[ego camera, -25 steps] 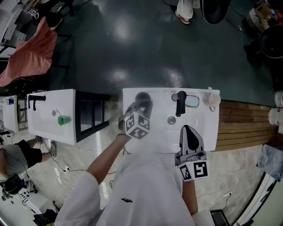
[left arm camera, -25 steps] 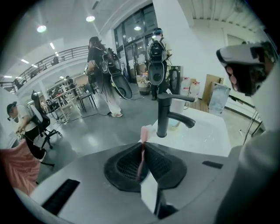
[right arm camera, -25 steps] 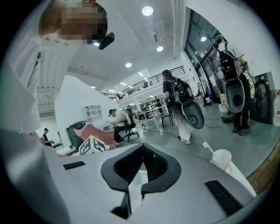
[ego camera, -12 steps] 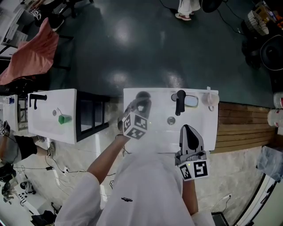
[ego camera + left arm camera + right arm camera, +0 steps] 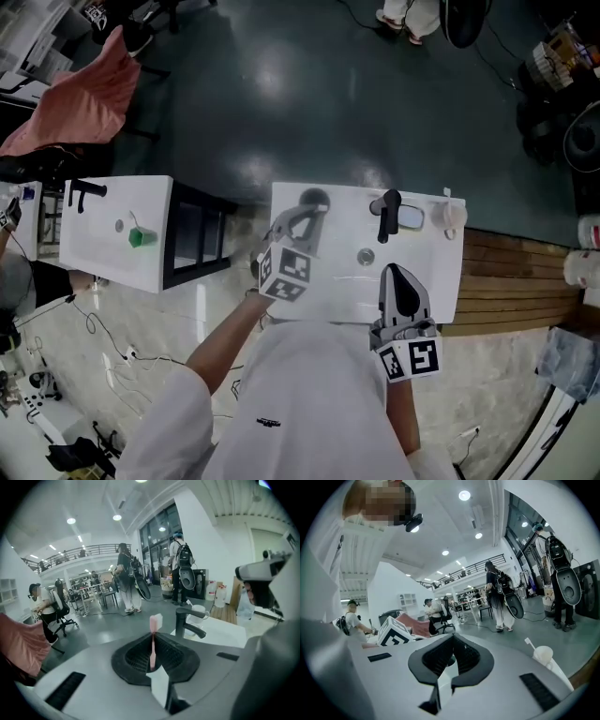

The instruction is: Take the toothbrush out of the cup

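Toothbrush [image 5: 155, 621] stands upright, clamped in left claw [image 5: 153, 638]; right claw [image 5: 453, 638] clenched on nothing.

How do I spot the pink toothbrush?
Find the white sink counter with the black tap. The left gripper over it pinches the pink toothbrush upright; the other toothbrush is white and sits in a white cup.

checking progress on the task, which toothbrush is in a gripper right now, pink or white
The pink toothbrush: it stands upright, clamped between the jaws of the left gripper. The white toothbrush sits in the cup, held by neither gripper.
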Tool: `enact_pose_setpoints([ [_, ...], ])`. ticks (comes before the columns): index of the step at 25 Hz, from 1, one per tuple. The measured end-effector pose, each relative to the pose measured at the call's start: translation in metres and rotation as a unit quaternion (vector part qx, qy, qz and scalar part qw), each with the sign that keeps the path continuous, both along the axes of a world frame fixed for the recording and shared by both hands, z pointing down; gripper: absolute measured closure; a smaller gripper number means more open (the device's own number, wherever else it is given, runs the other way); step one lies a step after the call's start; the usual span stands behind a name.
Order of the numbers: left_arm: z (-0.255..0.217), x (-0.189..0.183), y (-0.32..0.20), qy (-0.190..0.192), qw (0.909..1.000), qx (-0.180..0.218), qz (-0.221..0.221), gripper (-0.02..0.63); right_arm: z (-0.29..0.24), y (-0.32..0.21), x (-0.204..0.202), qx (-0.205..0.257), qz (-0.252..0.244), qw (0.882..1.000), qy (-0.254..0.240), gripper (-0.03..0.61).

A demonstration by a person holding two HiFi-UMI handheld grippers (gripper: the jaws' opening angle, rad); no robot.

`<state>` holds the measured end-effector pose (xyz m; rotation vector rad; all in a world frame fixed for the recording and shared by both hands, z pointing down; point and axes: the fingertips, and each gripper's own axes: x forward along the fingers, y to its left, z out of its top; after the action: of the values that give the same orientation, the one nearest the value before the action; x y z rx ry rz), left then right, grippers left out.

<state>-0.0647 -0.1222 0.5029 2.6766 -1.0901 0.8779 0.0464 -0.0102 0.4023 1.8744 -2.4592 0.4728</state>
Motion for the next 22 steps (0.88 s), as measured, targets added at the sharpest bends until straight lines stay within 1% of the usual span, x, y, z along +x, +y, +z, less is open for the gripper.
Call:
enact_pose_setpoints([
  [8, -0.049, -0.023, 0.021, 0.049, 0.9968, 0.054, -0.034, 0.597, -0.009, 0.012, -0.018, 0.016, -0.020, 1.000, 0.006, 0.578],
  [12, -0.070, -0.035, 0.035, 0.070, 0.9939, 0.071, -0.047, 0.598, -0.012, 0.024, -0.023, 0.019, -0.023, 0.999, 0.009, 0.578],
  [17, -0.081, -0.051, 0.052, 0.083, 0.9925, 0.068, -0.057, 0.598, -0.012, 0.036, -0.025, 0.019, -0.017, 1.000, 0.011, 0.578],
  [22, -0.057, -0.065, 0.072, 0.071, 0.9947, 0.037, -0.064, 0.598, -0.014, 0.040, -0.027, 0.024, -0.009, 1.000, 0.006, 0.578],
])
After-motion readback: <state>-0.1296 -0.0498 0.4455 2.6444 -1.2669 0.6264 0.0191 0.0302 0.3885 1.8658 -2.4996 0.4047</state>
